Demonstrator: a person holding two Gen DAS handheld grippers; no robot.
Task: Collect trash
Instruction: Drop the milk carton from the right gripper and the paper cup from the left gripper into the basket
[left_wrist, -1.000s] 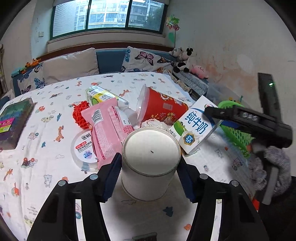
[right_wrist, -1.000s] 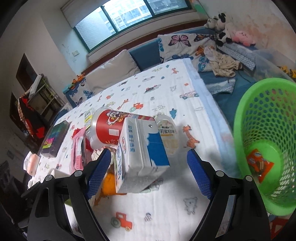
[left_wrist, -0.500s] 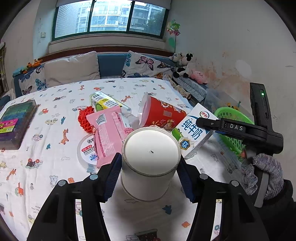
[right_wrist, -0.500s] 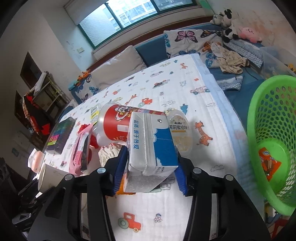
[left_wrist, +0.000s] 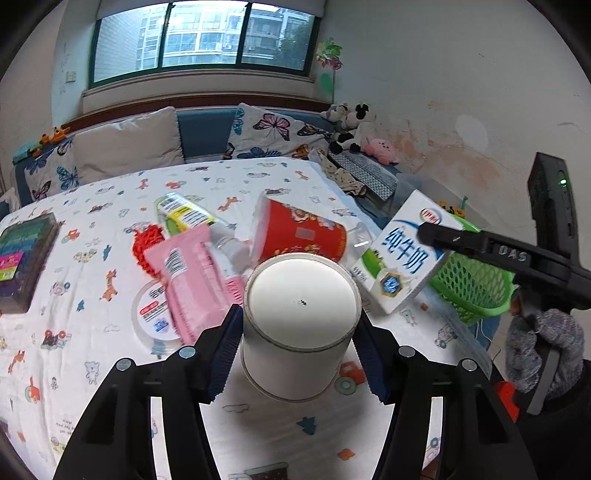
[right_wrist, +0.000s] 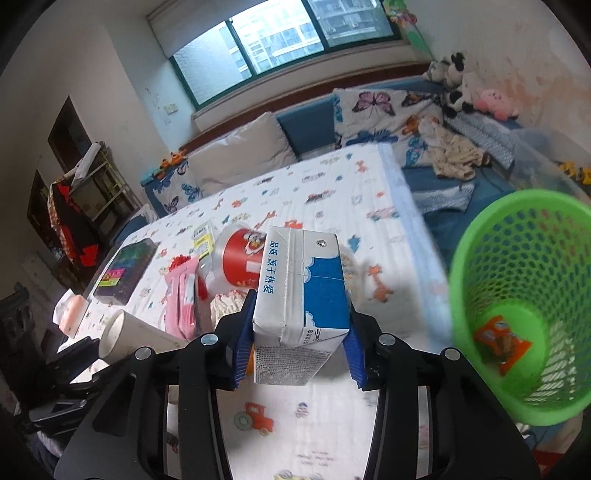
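Pads of the right gripper (right_wrist: 298, 345) hide the milk carton's (right_wrist: 301, 291) sides, clamped tight; left gripper (left_wrist: 300, 345) pinches one white cup (left_wrist: 301, 325).

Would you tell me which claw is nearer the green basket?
Right. The right claw, gripping the milk carton, is beside the basket; the left claw, holding the white cup, sits farther away.

A white paper cup (left_wrist: 301, 325) and a blue-white milk carton (right_wrist: 301, 295) are held above the patterned cloth.
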